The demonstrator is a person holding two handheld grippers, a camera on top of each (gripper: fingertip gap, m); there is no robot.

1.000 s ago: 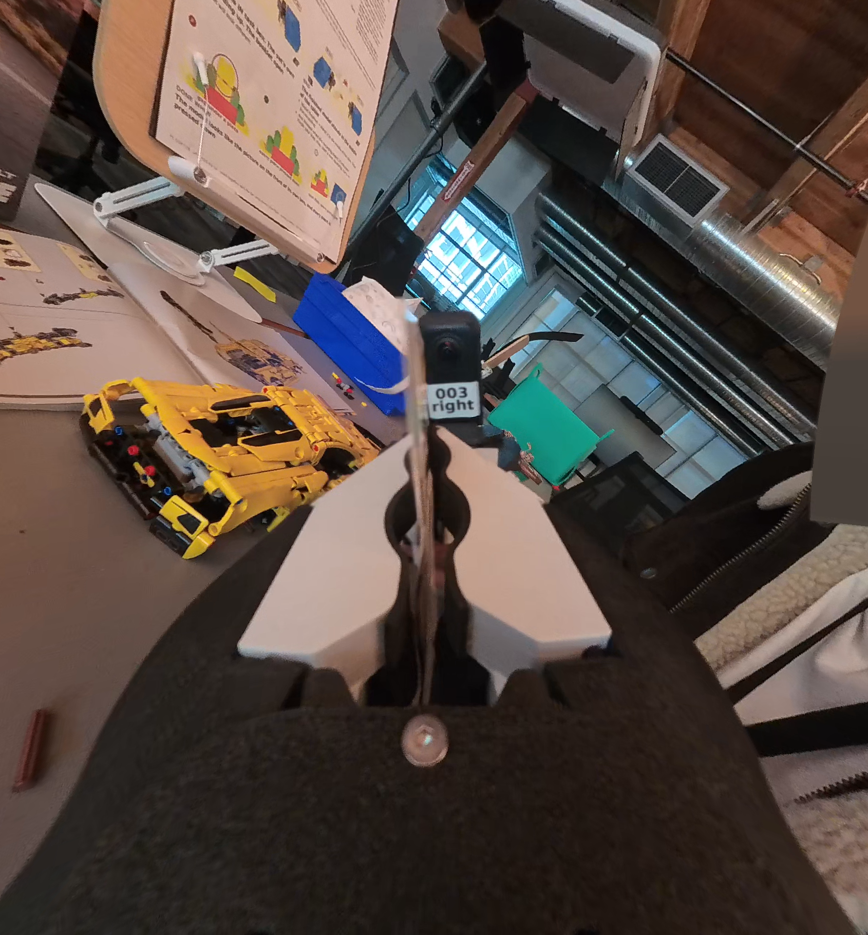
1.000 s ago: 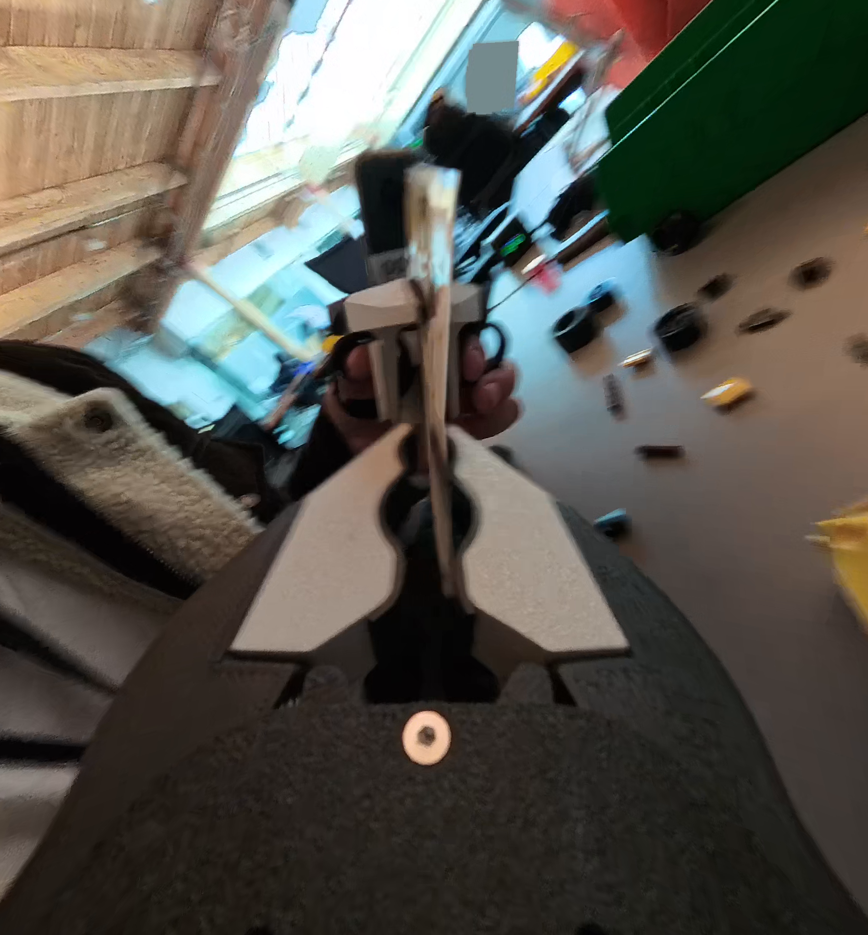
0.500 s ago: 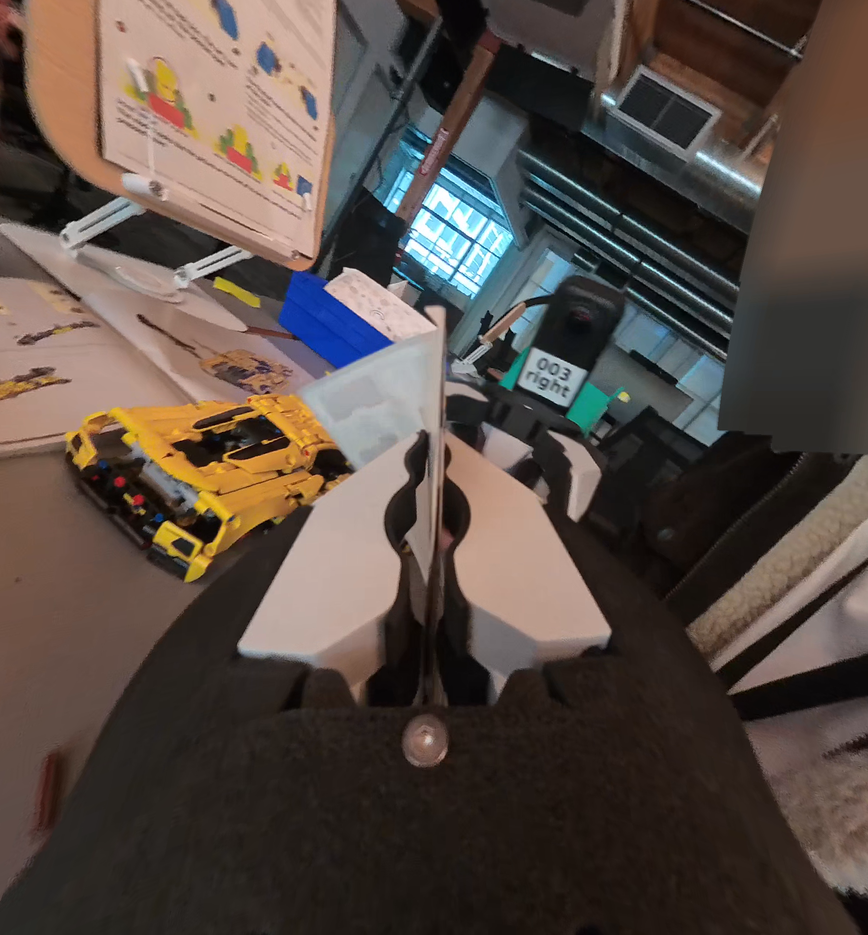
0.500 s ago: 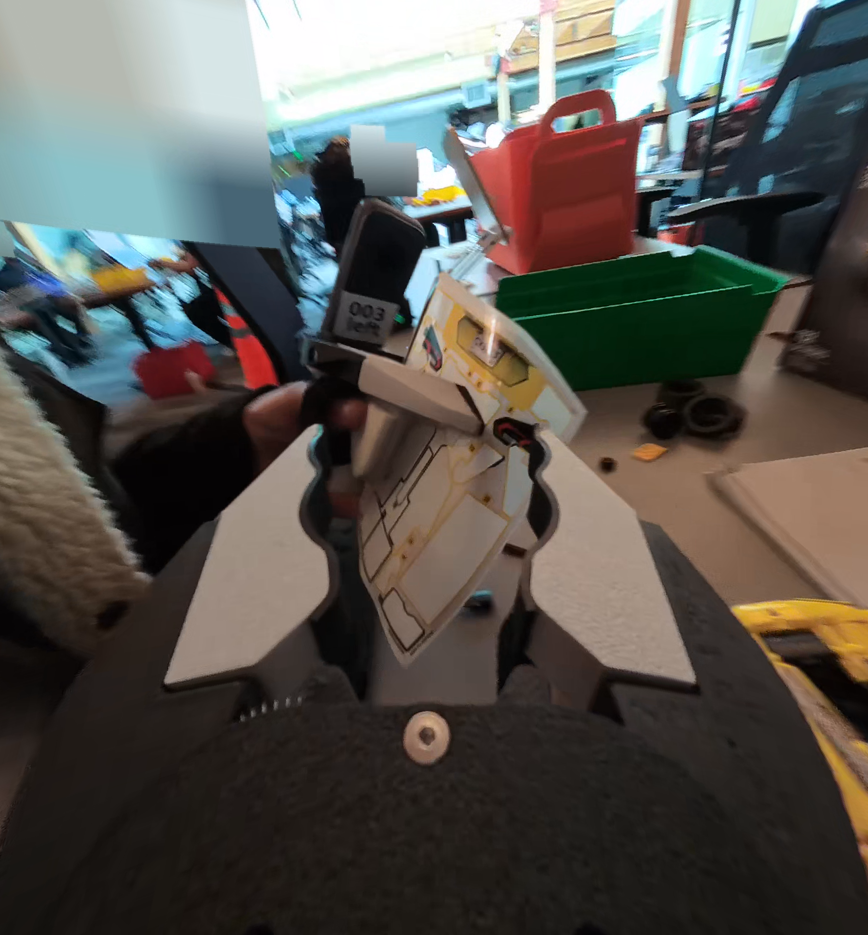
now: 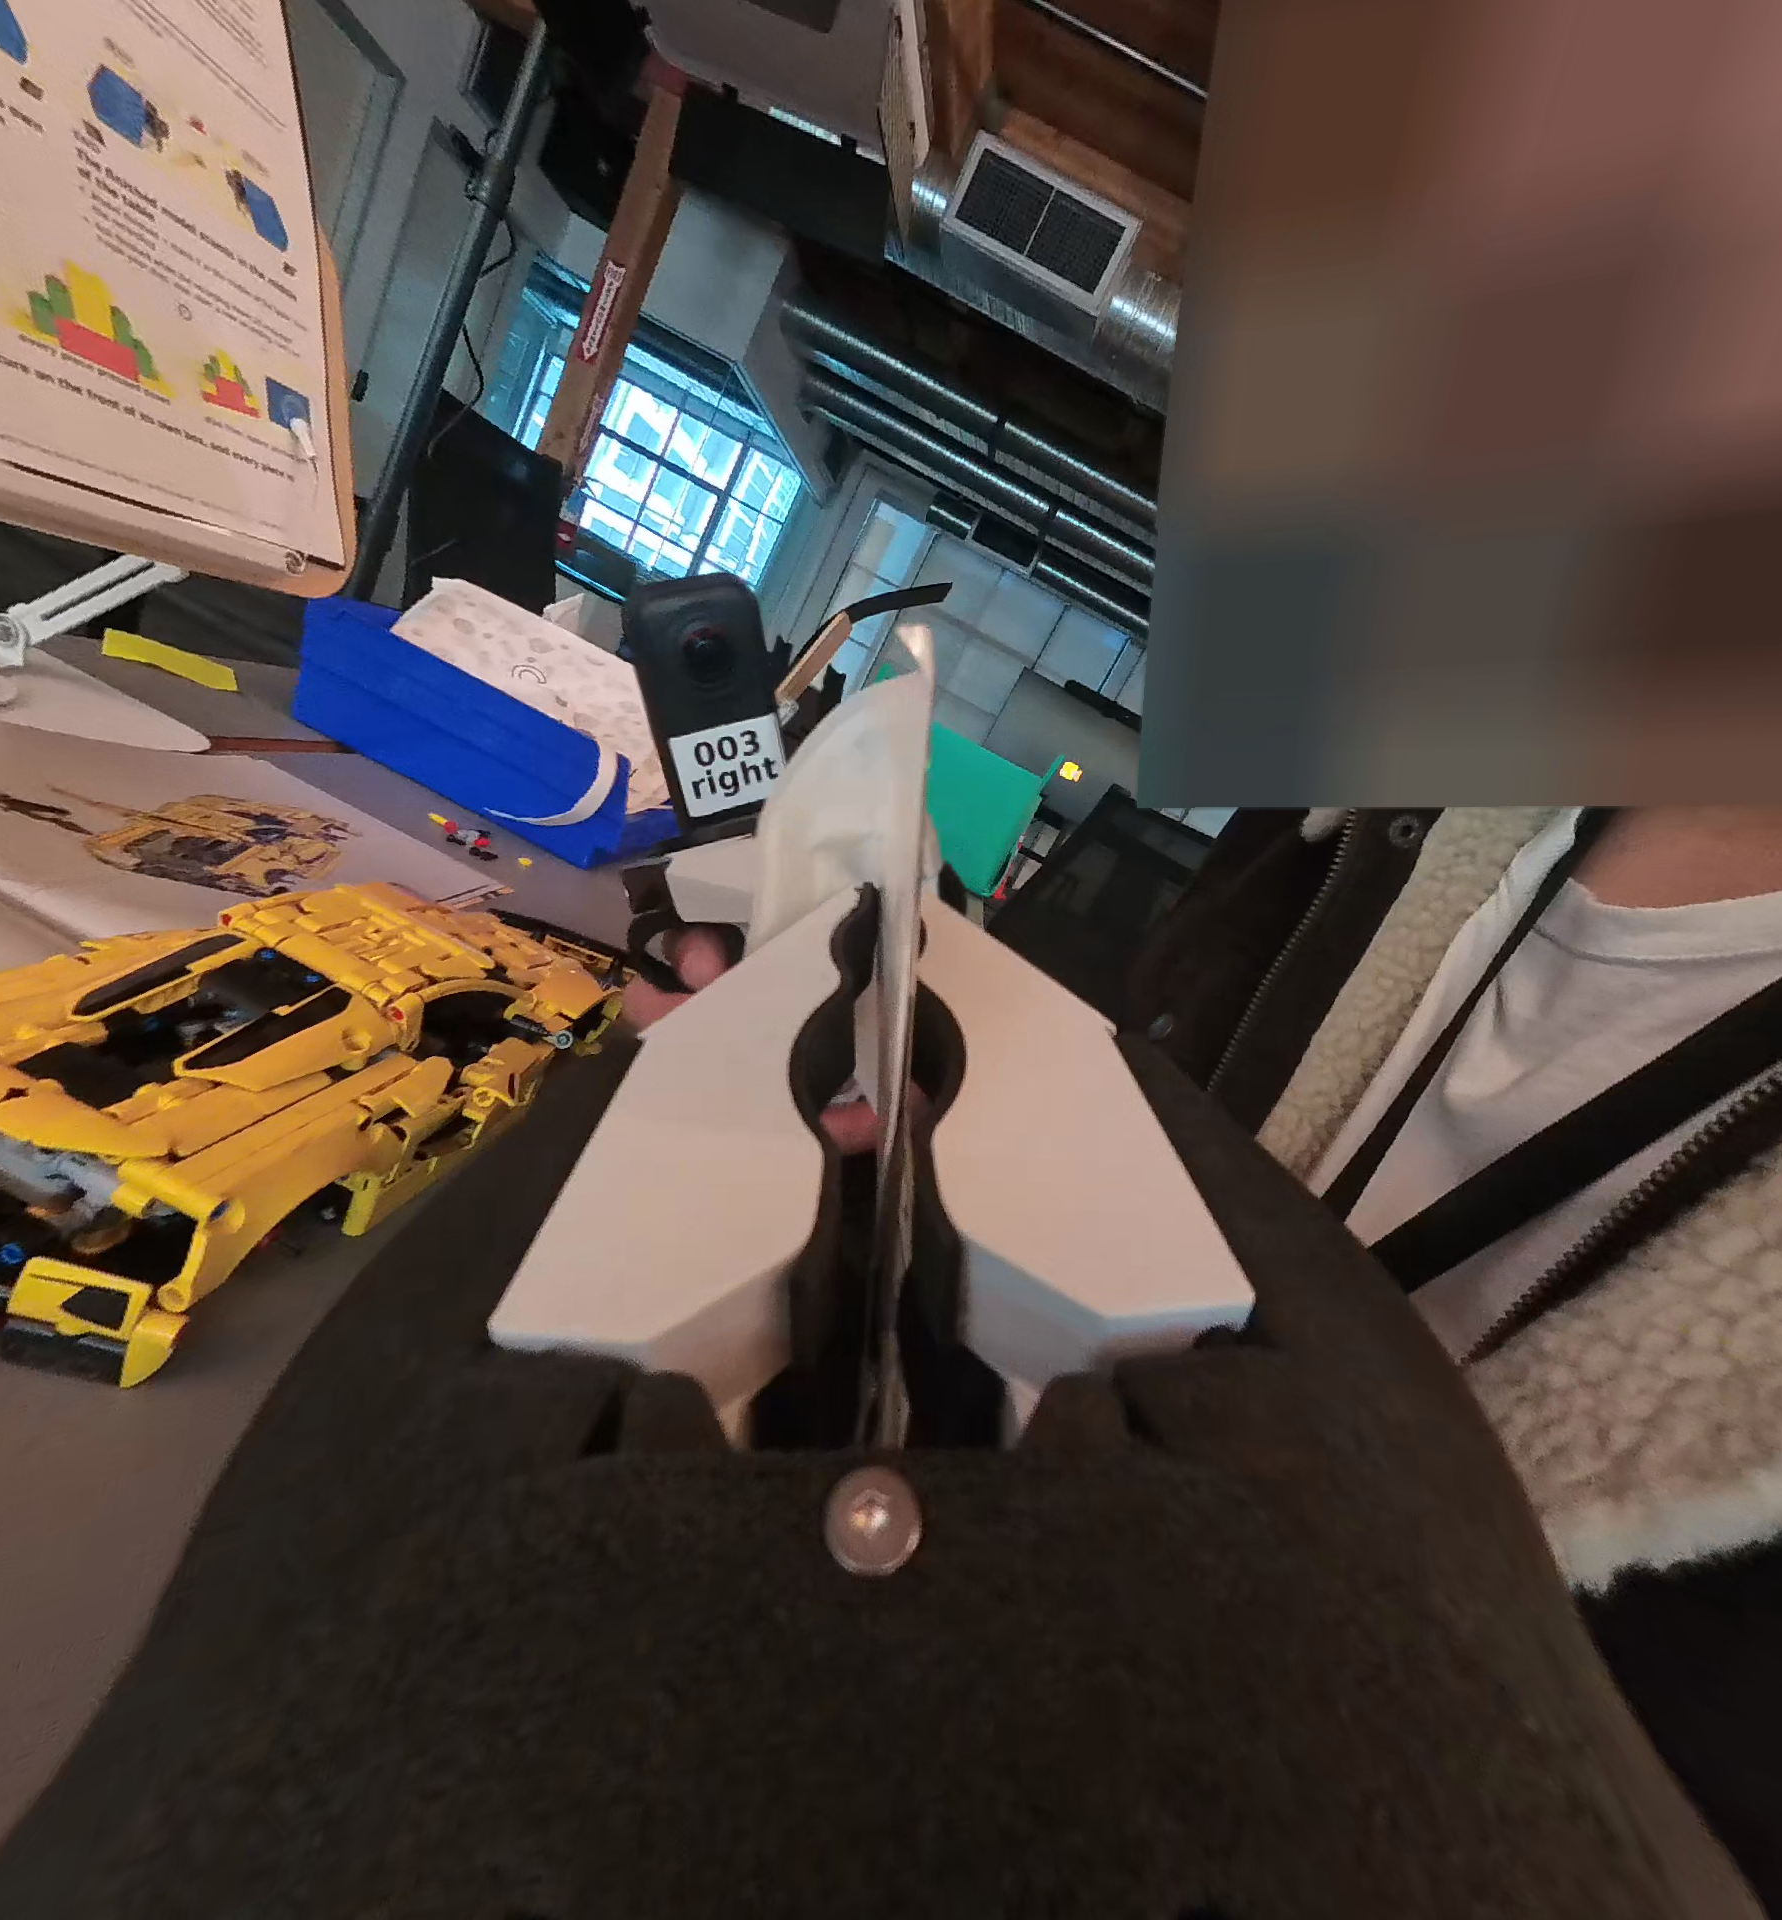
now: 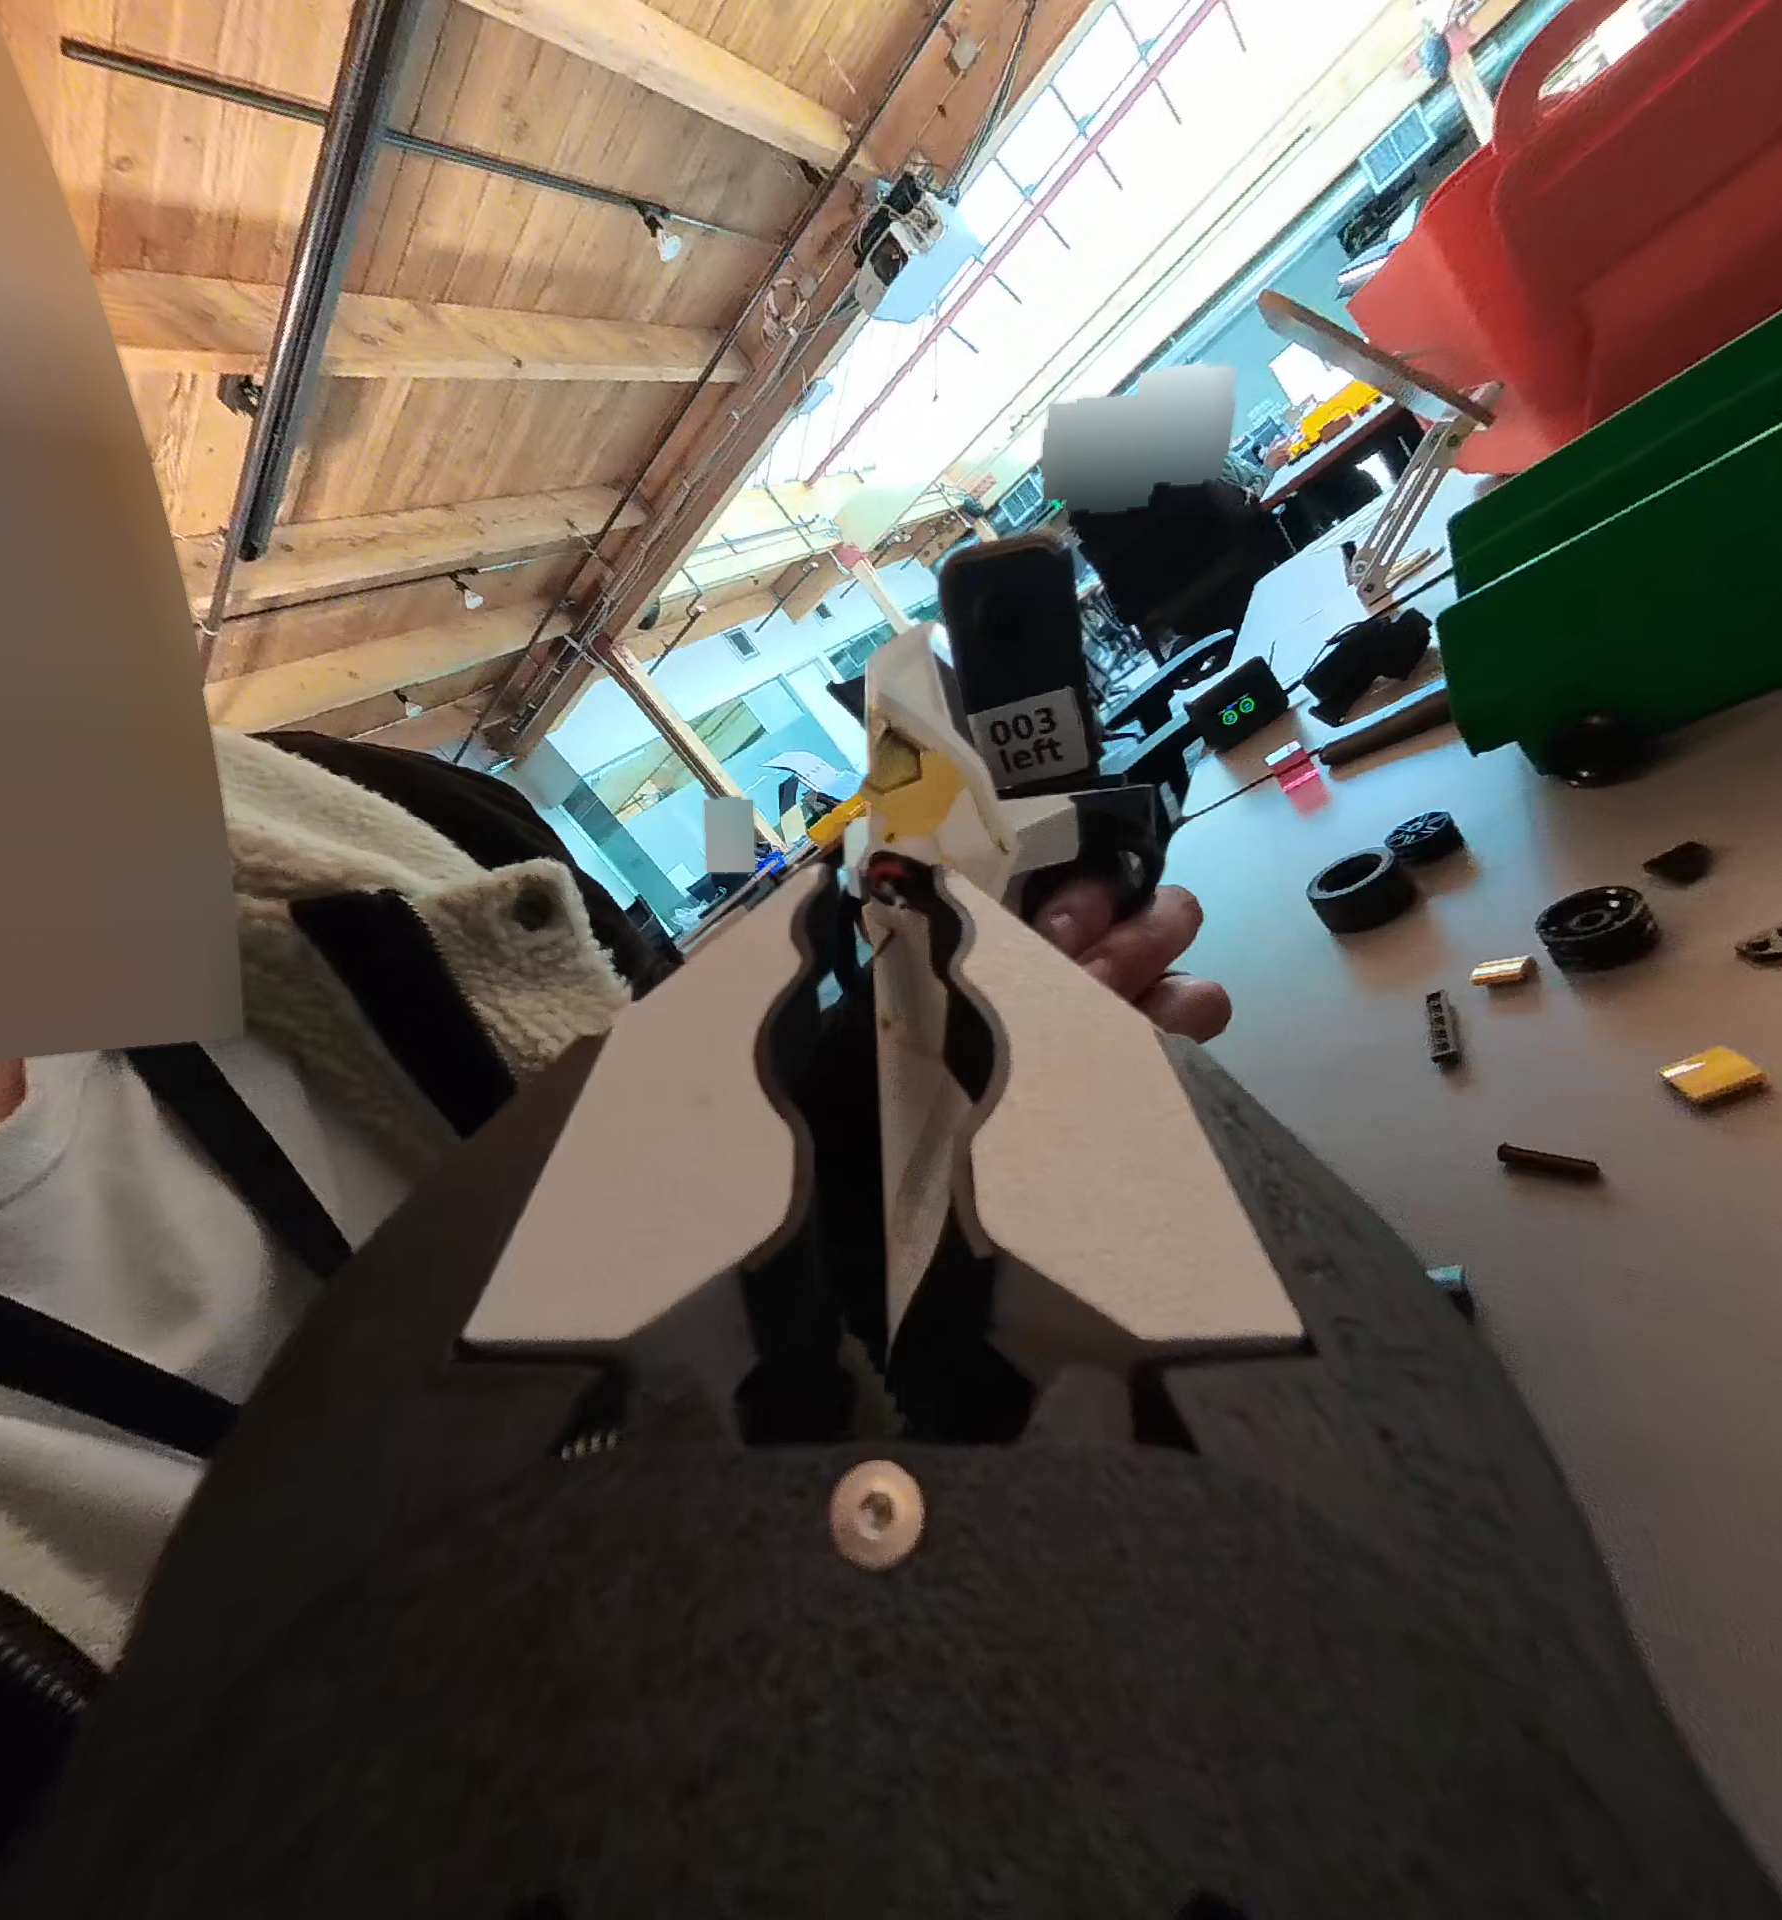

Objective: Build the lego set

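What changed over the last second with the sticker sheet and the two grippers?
The right gripper opened its jaws half a second ago with the sticker sheet face-on; now they have narrowed around the sheet, which is edge-on again, though contact is unclear. Both views swung, so both hands moved. The left gripper stayed shut on the sheet throughout. The yellow car sits unmoved on the table.

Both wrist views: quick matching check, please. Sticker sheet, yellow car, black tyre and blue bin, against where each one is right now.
1 sticker sheet
2 yellow car
3 black tyre
4 blue bin

A on the table near the green bin
B clamped in the left claw
C farther back, white paper inside
D beside the open manual

Pairs: 1-B, 2-D, 3-A, 4-C
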